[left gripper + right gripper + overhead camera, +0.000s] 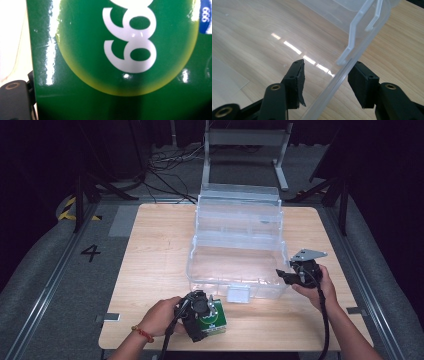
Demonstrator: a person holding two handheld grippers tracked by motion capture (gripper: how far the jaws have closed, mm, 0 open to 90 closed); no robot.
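A glossy green box (216, 321) with large white digits (130, 42) sits at the table's near edge, in front of the clear plastic case (235, 245). My left gripper (205, 316) is shut on it, and the box face is pressed close to the left gripper view. My right gripper (282, 276) is at the case's right front corner. In the right gripper view its jaws (328, 63) stand open astride the case's thin clear wall (337, 77), with a gap on each side of the wall.
The case's lid (239, 195) stands open at the back, and a white latch (238, 295) hangs on its front. The wooden table (150, 250) has bare room left of the case. A grey metal frame (245, 137) and cables lie beyond the far edge.
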